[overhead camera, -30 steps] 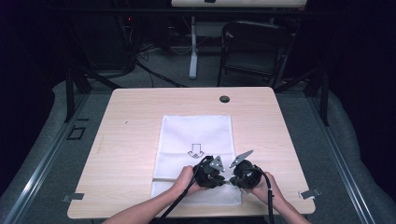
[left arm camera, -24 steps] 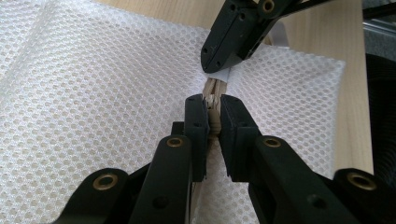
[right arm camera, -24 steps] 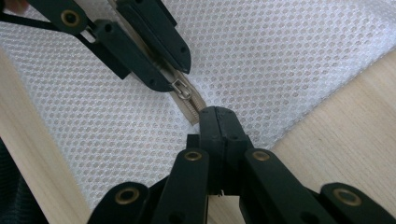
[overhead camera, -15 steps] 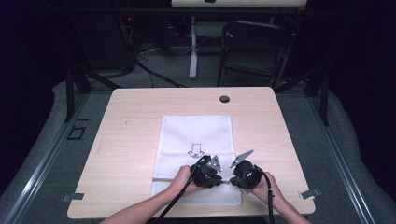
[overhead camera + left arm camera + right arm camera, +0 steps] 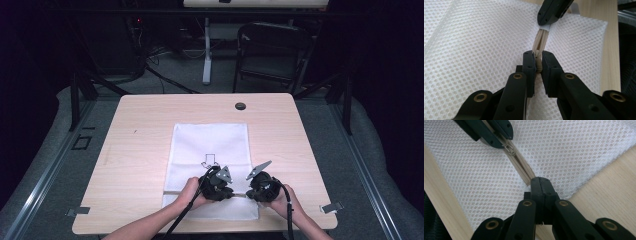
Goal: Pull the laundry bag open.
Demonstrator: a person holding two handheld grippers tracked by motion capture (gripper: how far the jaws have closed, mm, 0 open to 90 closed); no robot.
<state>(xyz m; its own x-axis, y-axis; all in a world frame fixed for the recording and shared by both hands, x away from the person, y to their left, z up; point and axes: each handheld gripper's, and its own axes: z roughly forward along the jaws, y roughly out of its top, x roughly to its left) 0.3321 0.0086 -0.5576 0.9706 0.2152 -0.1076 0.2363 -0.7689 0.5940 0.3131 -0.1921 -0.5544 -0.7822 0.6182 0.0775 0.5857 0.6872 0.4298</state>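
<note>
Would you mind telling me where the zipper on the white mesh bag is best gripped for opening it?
Grip the zipper pull, the small metal tab standing proud of the flat mesh bag, coming in along the zipper line. The left hand-held gripper is shut on it that way, while the right hand-held gripper pinches the zipper's end, holding the tape taut.

A dim lab or recording room: a lone wooden bench [image 5: 150, 150] on grey carpet [image 5: 60, 150], cables [image 5: 165, 80] across the floor, a folding chair [image 5: 272, 55] and metal stand legs [image 5: 206, 50] behind.
</note>
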